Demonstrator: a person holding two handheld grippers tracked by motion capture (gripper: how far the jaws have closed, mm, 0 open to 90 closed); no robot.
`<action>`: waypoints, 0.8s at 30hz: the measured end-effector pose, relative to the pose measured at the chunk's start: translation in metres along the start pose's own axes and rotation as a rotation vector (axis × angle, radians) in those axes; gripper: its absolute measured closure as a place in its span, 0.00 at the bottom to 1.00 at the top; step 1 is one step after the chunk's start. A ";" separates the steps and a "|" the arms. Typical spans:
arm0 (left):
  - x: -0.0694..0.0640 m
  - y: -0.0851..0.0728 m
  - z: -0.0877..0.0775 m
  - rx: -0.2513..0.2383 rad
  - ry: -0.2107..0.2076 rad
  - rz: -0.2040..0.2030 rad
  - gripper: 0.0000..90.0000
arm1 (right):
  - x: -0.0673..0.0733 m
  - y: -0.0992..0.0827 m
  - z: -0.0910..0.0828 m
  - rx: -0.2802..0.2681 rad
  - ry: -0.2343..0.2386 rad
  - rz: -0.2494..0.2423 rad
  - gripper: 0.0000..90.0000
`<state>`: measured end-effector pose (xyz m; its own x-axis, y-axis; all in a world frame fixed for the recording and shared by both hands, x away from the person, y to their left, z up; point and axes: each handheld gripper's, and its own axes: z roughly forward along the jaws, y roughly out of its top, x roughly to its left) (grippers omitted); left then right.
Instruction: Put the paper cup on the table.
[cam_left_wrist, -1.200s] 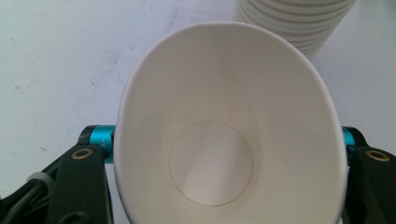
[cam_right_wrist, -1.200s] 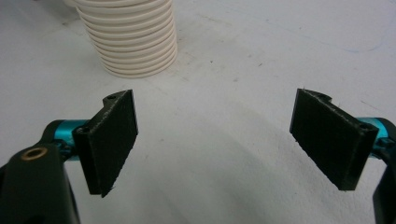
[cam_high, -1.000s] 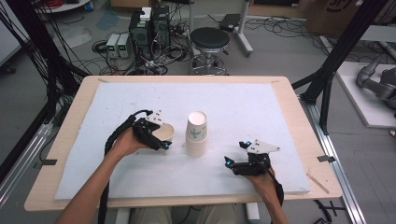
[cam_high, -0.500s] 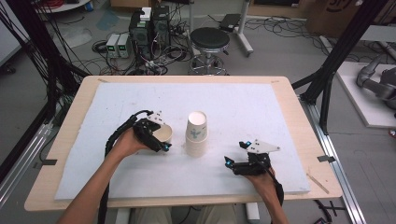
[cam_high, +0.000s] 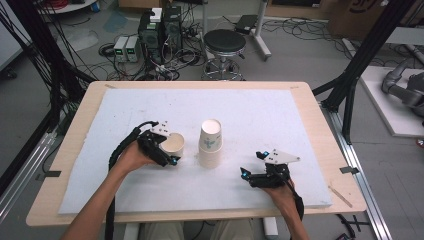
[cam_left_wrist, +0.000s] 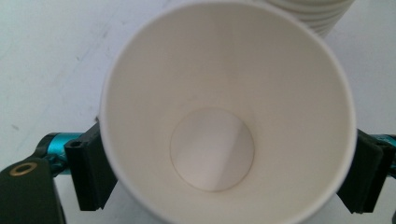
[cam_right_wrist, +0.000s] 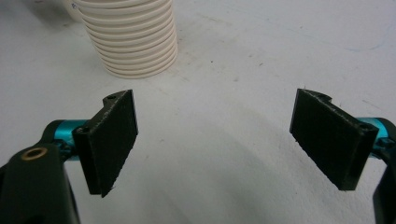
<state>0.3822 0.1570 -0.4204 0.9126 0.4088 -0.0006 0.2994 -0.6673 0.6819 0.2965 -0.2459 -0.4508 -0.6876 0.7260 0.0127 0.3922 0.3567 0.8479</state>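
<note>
- At the lower left of the high view, a person's left hand (cam_high: 131, 158) holds the left gripper (cam_high: 167, 151) on the white mat (cam_high: 280, 120), its tip at a single paper cup (cam_high: 172, 144).
- The cup stands upright, mouth up, left of centre in that frame and just beside the stack (cam_high: 210, 143).
- In the left gripper view, the cup (cam_left_wrist: 224, 121) sits between the two black jaws, one at the lower left edge of the frame and one at the lower right.
- That gripper's jaws have just been opening with the cup between them; they stand at the cup's sides, and whether the pads still press on it cannot be told.
- At centre of the high view, the stack of nested cups stands mouth down on the mat, apart from both grippers.
- In the right gripper view, the stack (cam_right_wrist: 130, 37) fills the upper left corner, its ribbed rims resting on the mat.
- At the lower right of the high view, the right hand (cam_high: 282, 192) rests the right gripper (cam_high: 246, 175) on the mat, pointing left toward the stack.
- The right gripper view shows its jaws released, wide apart, with bare mat (cam_right_wrist: 219, 154) between them.
- Beyond the table, at the top of the high view, a black stool (cam_high: 225, 42) stands among cables on the floor.
</note>
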 end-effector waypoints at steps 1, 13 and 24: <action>-0.001 -0.003 -0.002 -0.017 0.003 -0.007 0.13 | 0.000 0.000 0.000 -0.001 0.001 0.002 0.17; -0.009 -0.027 -0.023 -0.077 0.037 -0.048 0.13 | 0.000 0.000 0.000 -0.003 0.002 -0.002 0.17; -0.015 -0.054 -0.047 -0.153 0.080 -0.103 0.13 | -0.001 0.000 0.000 -0.003 0.008 0.013 0.17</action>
<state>0.3392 0.2159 -0.4232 0.8523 0.5226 -0.0222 0.3390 -0.5195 0.7843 0.2971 -0.2469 -0.4508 -0.6871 0.7260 0.0280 0.3995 0.3454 0.8492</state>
